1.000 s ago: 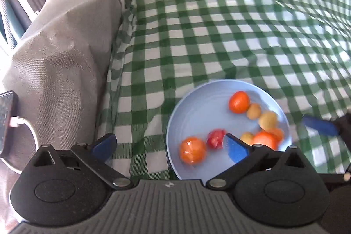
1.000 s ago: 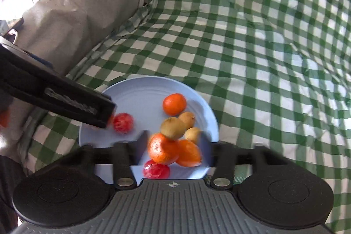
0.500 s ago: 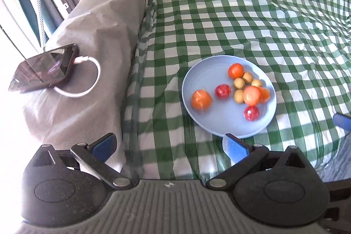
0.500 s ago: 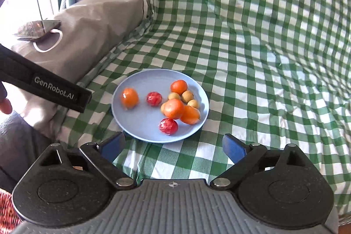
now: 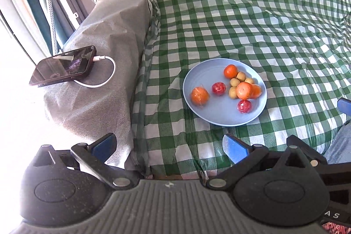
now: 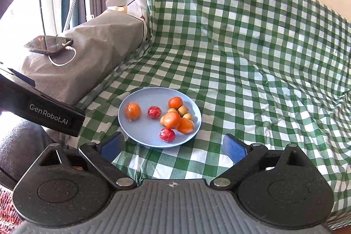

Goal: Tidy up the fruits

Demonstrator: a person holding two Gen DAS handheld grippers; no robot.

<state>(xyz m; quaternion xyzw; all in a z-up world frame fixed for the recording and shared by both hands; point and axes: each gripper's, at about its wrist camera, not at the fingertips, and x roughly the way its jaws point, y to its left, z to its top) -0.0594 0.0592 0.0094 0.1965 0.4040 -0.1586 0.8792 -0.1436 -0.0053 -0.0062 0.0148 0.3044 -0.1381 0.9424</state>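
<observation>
The green checked cloth (image 6: 252, 63) covers a sofa; it is thin and wrinkled. On its seat lies a round blue plate (image 6: 140, 135) with the fruits (image 6: 173, 118): smooth oranges, red ones in clear wrap, small brownish balls. A grey covered armrest (image 5: 105, 41) carries a phone (image 5: 63, 66). The left hand-held gripper (image 5: 169, 145) and the right hand-held gripper (image 6: 173, 146) stand wide open, empty, near the plate.

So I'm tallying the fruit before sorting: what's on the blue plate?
The blue plate holds four orange fruits, one lying apart in clear wrap, two red wrapped ones, and at least four small yellow-green fruits. The clustered oranges may hide more.
</observation>
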